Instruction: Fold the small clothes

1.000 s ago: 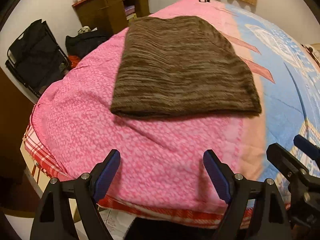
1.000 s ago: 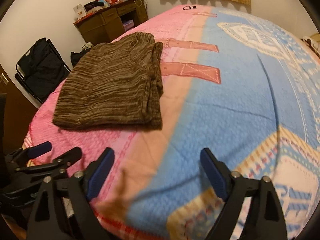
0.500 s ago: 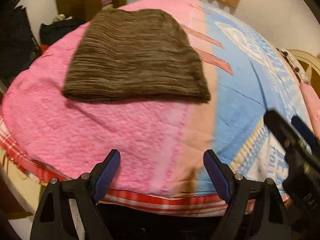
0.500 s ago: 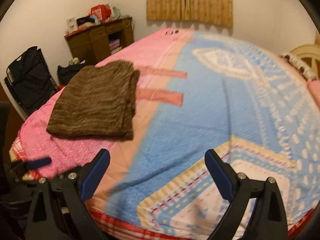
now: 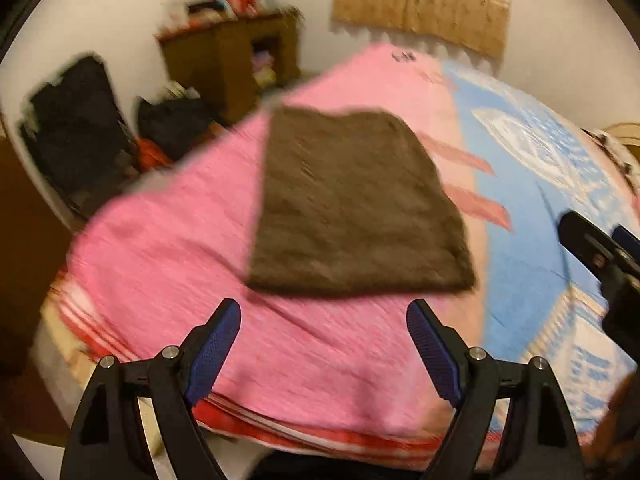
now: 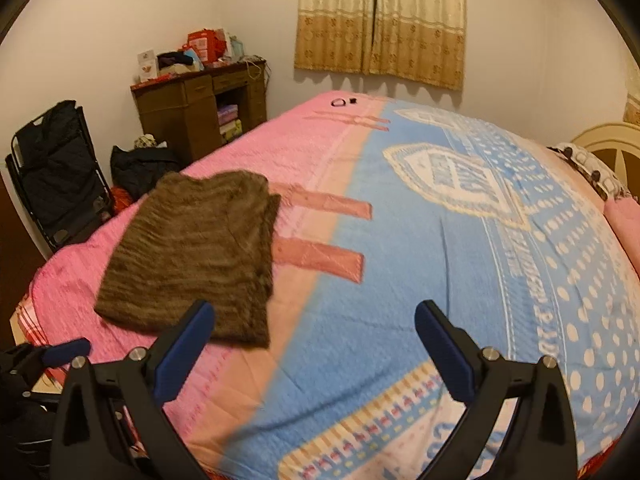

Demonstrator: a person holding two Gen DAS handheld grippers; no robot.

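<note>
A brown striped knit garment [image 5: 352,208] lies folded into a flat rectangle on the pink side of the bed cover [image 5: 168,264]. My left gripper [image 5: 323,312] hovers above the near edge of the bed, short of the garment, open, with nothing between its blue pads. In the right wrist view the garment [image 6: 192,252] sits at the left. My right gripper [image 6: 315,308] is open wide over the blue part of the cover [image 6: 440,280] and holds nothing. Each gripper shows at the edge of the other's view: the right gripper [image 5: 600,252], the left gripper [image 6: 60,352].
A wooden desk [image 6: 192,116] with clutter stands against the far wall. A black folding chair [image 6: 56,176] and a dark bag [image 6: 140,164] sit left of the bed. Curtains [image 6: 380,20] hang behind. A cream headboard [image 6: 608,140] is at right. Small dark items [image 6: 342,101] lie at the bed's far end.
Both grippers have risen and tilted up, so the bed looks farther off and more of the room shows. The folded garment has stayed put. The right jaws stand slightly wider.
</note>
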